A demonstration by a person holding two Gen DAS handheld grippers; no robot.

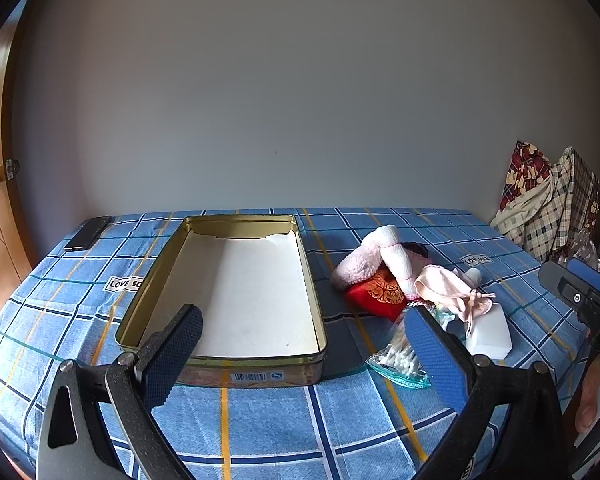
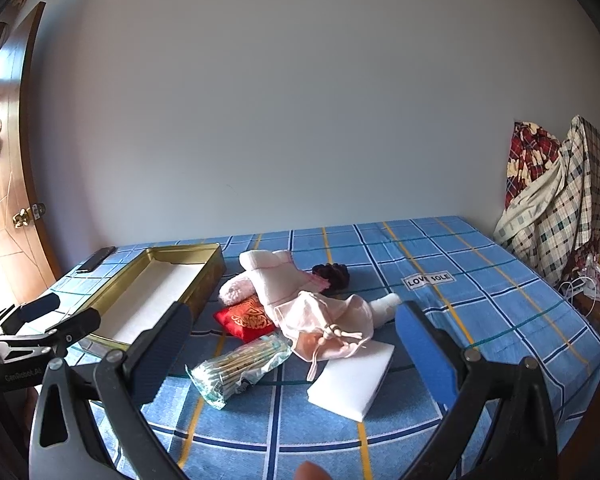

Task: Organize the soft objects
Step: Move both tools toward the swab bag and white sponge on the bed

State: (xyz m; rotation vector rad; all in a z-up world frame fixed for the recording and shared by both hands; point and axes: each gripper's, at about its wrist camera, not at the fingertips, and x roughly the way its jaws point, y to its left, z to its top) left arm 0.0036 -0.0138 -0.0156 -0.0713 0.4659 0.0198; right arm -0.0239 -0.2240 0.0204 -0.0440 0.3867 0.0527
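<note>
Left hand-held gripper [image 1: 304, 354] wide open, empty, right hand-held gripper [image 2: 294, 354] likewise

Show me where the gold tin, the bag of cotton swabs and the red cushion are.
gold tin [image 1: 256, 222]: left wrist view, on its far rim.
bag of cotton swabs [image 2: 240, 368]: right wrist view, middle of the bag.
red cushion [image 2: 246, 320]: right wrist view, on its gold embroidery.

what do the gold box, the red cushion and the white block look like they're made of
The gold box looks like thin metal tin: glossy gold walls with a rolled rim. The red cushion seems to be satin-like fabric, puffy, with gold embroidered or printed patterning. The white block looks like matte foam or sponge with crisp edges, though it could be something else.
</note>
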